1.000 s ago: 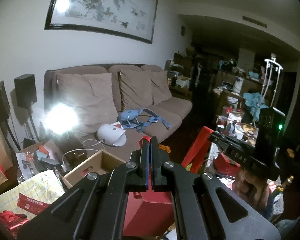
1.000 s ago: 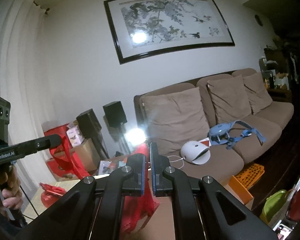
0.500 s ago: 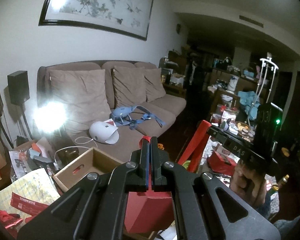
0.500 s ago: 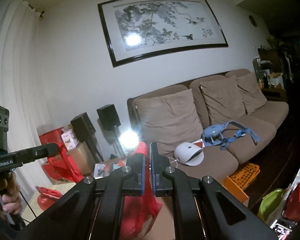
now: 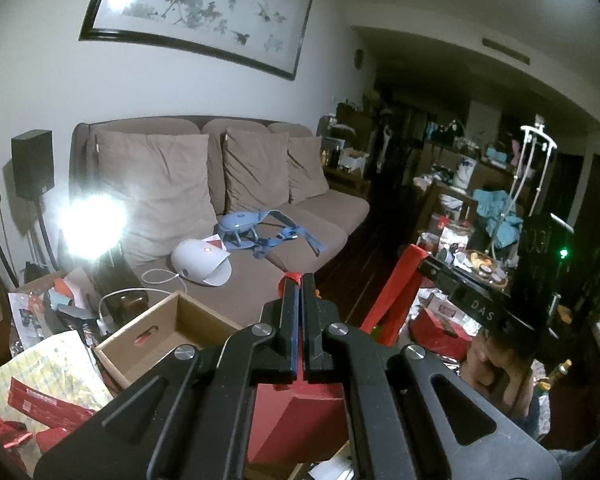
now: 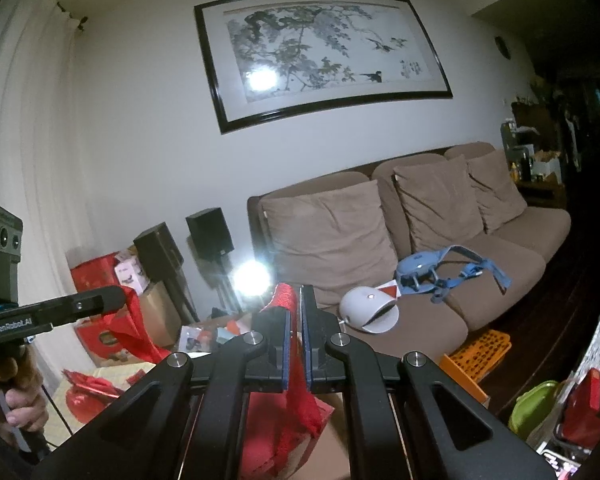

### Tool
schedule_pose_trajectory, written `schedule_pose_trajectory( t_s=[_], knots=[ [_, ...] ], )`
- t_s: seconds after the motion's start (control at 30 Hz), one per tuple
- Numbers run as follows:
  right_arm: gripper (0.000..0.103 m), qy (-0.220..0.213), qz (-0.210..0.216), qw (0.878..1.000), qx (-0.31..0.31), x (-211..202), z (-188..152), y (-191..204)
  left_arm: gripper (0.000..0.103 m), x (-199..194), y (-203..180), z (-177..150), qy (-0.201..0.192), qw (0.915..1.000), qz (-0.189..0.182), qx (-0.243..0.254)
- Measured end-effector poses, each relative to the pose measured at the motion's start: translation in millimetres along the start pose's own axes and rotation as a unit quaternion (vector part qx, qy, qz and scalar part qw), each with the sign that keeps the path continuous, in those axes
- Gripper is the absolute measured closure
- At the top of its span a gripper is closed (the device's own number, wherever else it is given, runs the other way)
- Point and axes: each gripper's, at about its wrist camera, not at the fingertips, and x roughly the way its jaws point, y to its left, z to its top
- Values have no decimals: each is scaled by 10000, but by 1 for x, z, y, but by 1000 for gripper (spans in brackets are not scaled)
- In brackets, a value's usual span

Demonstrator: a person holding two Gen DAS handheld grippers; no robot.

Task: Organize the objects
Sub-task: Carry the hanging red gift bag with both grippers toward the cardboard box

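Nearest the lenses, each claw — left claw (image 5: 299, 285), right claw (image 6: 295, 300) — is clenched on a red handle strap of the red bag (image 5: 300, 420), which hangs between them above the cardboard box (image 5: 168, 332). Likely light and floppy (straps soft); hold near the strap tops. Beyond sits the sofa (image 5: 300, 216).

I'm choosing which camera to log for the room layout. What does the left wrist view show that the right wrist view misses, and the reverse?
Only the left wrist view shows the open cardboard box, the white garment stand and the cluttered far room.

Only the right wrist view shows the white curtain, the orange crate and a green container.

Both show the brown sofa, the white dome device, the blue harness, the framed painting, and each gripper shut on red bag fabric: left gripper, right gripper.
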Motion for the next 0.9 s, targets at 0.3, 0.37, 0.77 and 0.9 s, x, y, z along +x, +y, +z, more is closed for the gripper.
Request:
schedule_pose_trajectory(
  t_s=[0.3,0.37,0.77,0.9],
  knots=[
    [100,93,-34,10000,2,5,-3,1,102,9,5,-2,20,9998,188,-75],
    [100,92,-31,10000,3,6,-2,1,102,11,6,-2,23,9998,178,-91],
    [100,146,-6,9999,-17,7,-3,1,102,19,12,-4,50,9995,269,-147],
    [100,191,4,9998,-28,9,-4,0,102,20,15,-5,61,9994,290,-174]
  ],
)
